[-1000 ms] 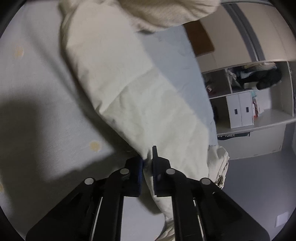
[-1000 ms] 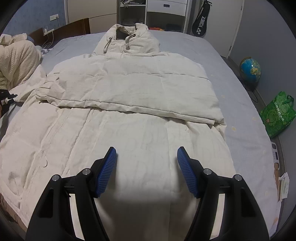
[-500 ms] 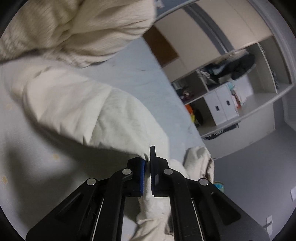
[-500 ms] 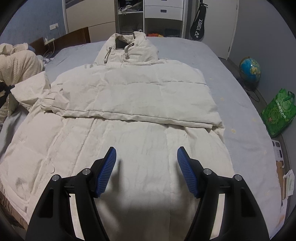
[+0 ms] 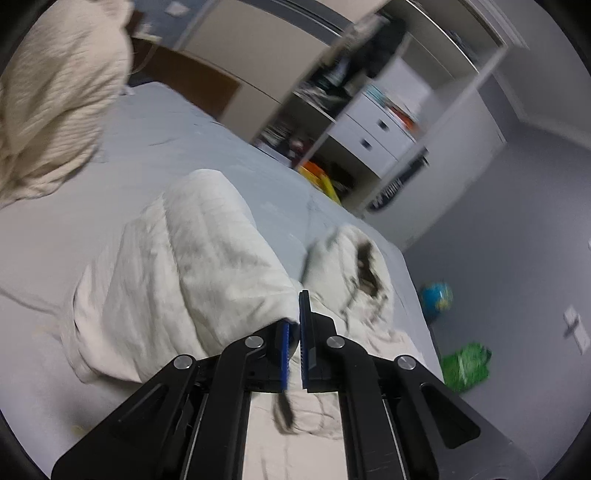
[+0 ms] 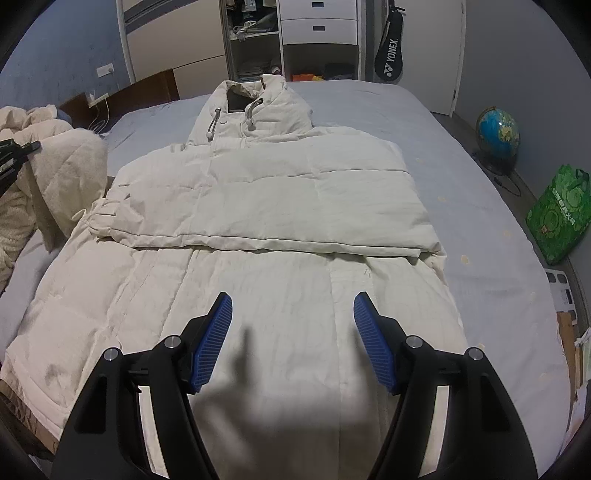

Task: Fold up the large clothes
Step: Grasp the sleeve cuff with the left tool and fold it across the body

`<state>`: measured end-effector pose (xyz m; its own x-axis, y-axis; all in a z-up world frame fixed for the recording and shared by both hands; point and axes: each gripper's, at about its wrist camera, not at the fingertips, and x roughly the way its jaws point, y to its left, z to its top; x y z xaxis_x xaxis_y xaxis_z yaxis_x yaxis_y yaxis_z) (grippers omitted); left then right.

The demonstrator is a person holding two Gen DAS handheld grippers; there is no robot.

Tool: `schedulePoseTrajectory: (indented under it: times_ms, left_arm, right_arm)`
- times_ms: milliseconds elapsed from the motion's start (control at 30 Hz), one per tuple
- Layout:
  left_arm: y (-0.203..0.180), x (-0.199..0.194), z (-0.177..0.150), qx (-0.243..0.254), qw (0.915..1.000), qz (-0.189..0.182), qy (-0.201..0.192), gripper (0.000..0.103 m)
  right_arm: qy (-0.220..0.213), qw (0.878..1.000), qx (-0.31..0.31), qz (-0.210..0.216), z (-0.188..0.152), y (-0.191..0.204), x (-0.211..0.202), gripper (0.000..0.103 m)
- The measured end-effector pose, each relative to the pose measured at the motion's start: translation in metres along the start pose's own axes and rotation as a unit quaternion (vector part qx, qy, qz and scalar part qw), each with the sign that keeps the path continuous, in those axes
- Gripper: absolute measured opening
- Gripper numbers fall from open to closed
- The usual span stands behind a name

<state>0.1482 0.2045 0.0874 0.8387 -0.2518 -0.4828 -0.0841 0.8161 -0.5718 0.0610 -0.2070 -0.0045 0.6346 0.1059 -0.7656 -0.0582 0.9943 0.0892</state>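
Cream jacket [image 6: 258,206] lay on the bed [image 6: 461,184], its left sleeve [image 5: 192,266] clamped in the left gripper [image 5: 293,332]'s jaws, while the right gripper [image 6: 291,332]'s jaws hung open near the hem.

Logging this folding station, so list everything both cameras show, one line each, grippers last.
puffer jacket: one, cream, spread on the bed, one sleeve folded across its chest
bed sheet: one, pale grey-blue, under the jacket
knit blanket: one, cream, heaped at the bed's left edge
globe: one, blue, floor right of the bed
shopping bag: one, green, floor beside the globe
racket cover: one, black, hanging by the shelves
drawer unit: one, white, in the shelving
left gripper: shut on the jacket's sleeve
right gripper: open, above the jacket's lower half
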Motion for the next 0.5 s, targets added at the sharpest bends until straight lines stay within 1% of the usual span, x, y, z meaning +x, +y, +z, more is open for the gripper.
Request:
schedulePoseTrajectory:
  times_ms: [133, 267, 500]
  left_arm:
    - [-0.025, 0.019, -0.017, 0.035, 0.9989, -0.014, 0.029, 0.004]
    - [-0.048, 0.044, -0.039, 0.068, 0.9955, -0.022, 0.062, 0.004]
    - [-0.08, 0.084, -0.082, 0.124, 0.9848, -0.021, 0.119, 0.004]
  right_arm:
    - [-0.001, 1.0, 0.003, 0.001, 0.0, 0.0, 0.0, 0.065]
    - [-0.002, 1.0, 0.009, 0.003, 0.001, -0.002, 0.001, 0.065]
    - [0.001, 1.0, 0.015, 0.0, 0.002, -0.004, 0.005, 0.065]
